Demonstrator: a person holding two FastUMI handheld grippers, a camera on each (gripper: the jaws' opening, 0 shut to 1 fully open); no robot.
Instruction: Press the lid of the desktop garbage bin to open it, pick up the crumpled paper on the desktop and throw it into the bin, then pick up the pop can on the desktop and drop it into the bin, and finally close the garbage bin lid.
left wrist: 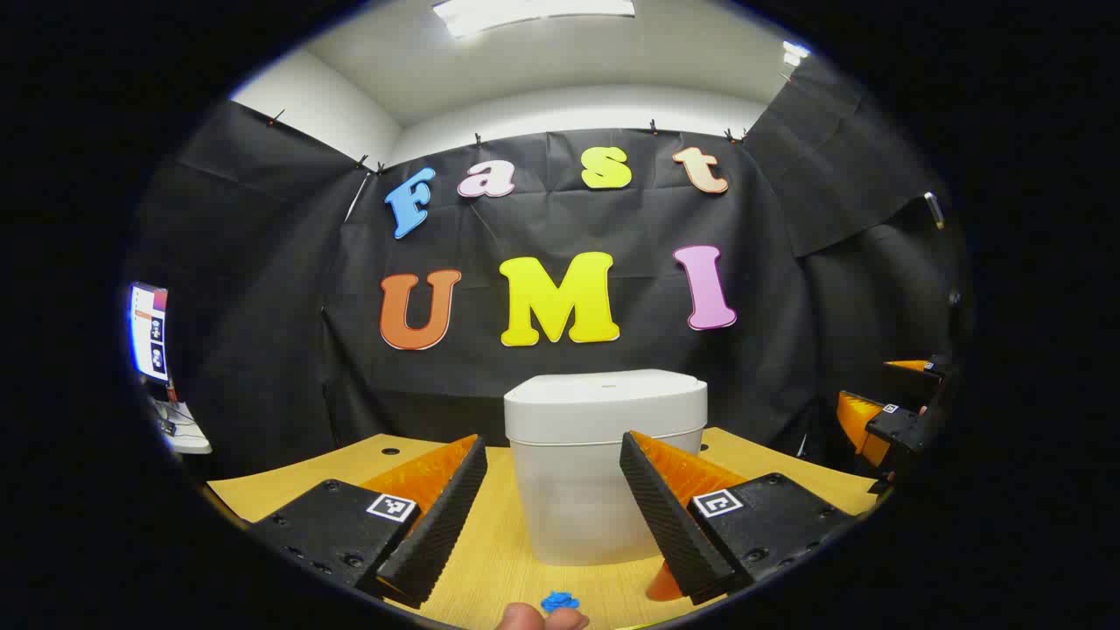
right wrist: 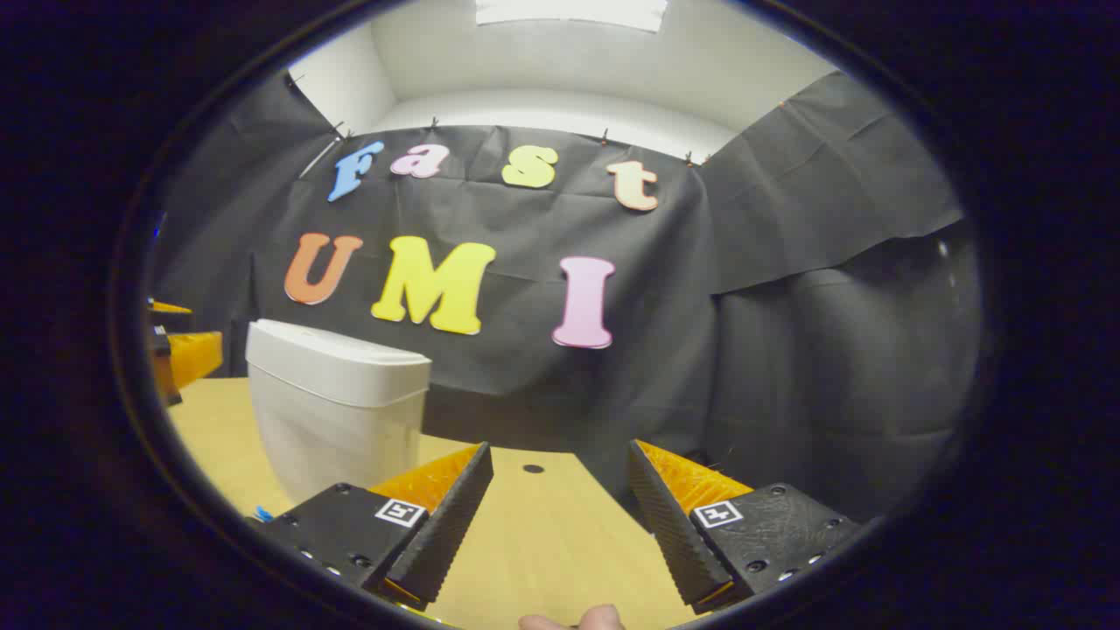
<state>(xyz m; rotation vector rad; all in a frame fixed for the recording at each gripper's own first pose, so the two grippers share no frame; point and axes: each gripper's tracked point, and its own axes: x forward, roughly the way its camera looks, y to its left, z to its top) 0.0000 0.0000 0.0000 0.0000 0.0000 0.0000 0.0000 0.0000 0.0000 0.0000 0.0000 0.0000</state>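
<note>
Both grippers we held wide apart and empty: the left gripper (left wrist: 554,516) faced the lidded garbage bin (left wrist: 604,464), whose base its fingers partly hid; the right gripper (right wrist: 560,525) stood over bare tabletop (right wrist: 542,534) beside it.

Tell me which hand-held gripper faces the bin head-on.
The left hand-held gripper: the white bin sits straight ahead between its open fingers. The right hand-held gripper has it off to its left.

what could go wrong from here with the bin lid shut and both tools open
1. The left tool faces the bin wall rather than its closed lid; moving straight ahead may shove the bin along the table instead of pressing the lid.
2. The right tool points past the bin at bare table, so it may give no bracing.
</note>
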